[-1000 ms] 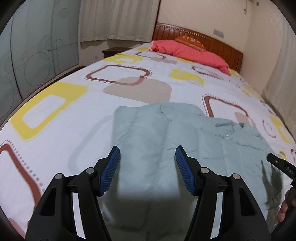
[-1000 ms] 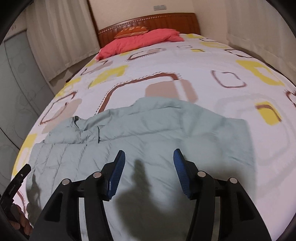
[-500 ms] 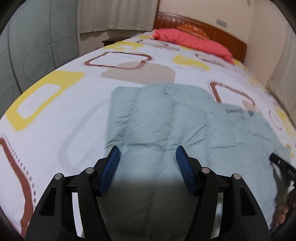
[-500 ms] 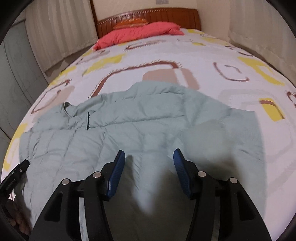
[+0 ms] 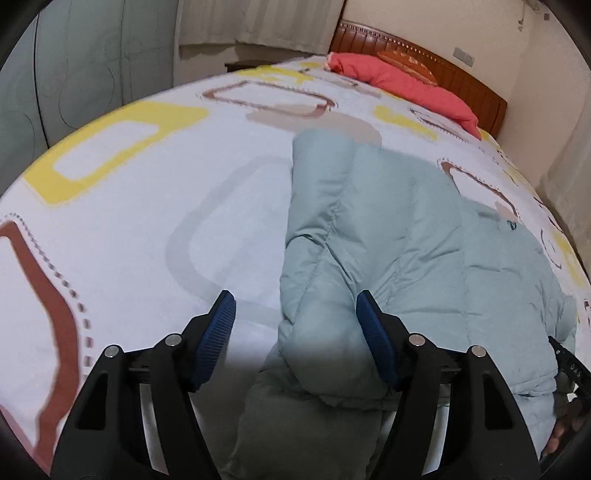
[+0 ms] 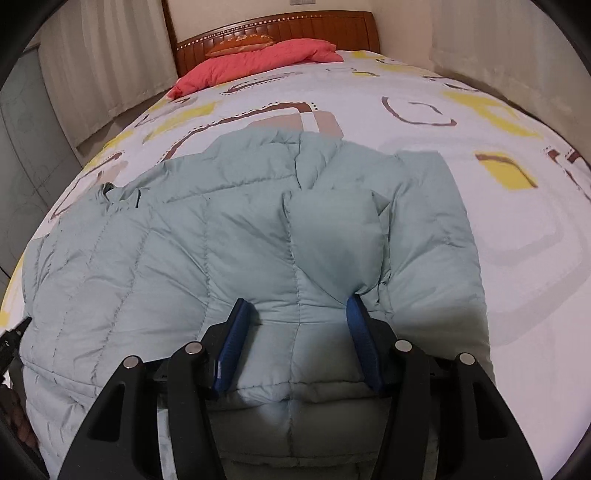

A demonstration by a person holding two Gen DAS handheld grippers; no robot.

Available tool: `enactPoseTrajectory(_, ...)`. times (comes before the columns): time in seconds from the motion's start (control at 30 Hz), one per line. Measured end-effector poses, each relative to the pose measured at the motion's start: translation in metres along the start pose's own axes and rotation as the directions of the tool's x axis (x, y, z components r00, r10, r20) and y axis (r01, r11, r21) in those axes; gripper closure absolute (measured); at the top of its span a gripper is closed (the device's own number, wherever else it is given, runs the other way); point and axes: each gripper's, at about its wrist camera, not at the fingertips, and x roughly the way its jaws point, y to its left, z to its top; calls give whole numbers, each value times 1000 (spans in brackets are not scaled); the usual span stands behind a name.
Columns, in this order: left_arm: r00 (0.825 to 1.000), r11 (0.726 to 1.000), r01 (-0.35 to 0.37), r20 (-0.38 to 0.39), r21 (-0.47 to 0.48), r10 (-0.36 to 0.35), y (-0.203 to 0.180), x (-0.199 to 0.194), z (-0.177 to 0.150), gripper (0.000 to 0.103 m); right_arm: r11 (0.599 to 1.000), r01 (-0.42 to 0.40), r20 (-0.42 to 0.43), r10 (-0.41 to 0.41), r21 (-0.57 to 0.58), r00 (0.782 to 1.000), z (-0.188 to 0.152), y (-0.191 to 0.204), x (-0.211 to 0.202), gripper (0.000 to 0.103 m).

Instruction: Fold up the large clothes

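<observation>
A pale green quilted jacket lies spread flat on the patterned bedsheet. My left gripper hangs low over the jacket's left edge, its jaws opening. That edge lies between the blue pads, the left pad over bare sheet and the right pad beside the puffy fold. In the right wrist view the jacket fills the foreground. My right gripper is open and pushed down into its near edge, with a quilted panel bulging between the fingers. The right gripper's tip shows at the left view's right edge.
A red pillow and an orange cushion lie against the wooden headboard at the far end. Curtains hang along the right side. Grey wardrobe doors stand to the left. A hand shows at the lower right.
Both grippers came down and closer to the jacket. The left one now straddles the jacket's left edge with wider jaws; the right one has sunk into the near edge.
</observation>
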Motion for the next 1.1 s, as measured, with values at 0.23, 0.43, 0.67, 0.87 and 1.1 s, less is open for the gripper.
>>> enactPoseTrajectory(0.23,990,999,39,134,8,-40,-29,-55,-1,36,997,-69,75,68,17,995,8,29,-44,48)
enactPoseTrajectory(0.43,995,991,95,14,97,-97,-80,-15,-15,36,989,-121,10,122,-89,992,-9,85,-15,48)
enactPoseTrajectory(0.67,995,989,88,41,123,-93,-86,-24,-10,37,989,-119,-1,119,-92,993,-3,86,-14,48)
enactPoseTrajectory(0.87,992,989,61,106,133,-75,-98,-7,29,37,992,-93,53,97,-83,994,37,91,-2,48)
enactPoseTrajectory(1.1,1000,988,11,7,157,-12,-99,46,23,37,993,-44,4,45,-110,999,31,90,44,47)
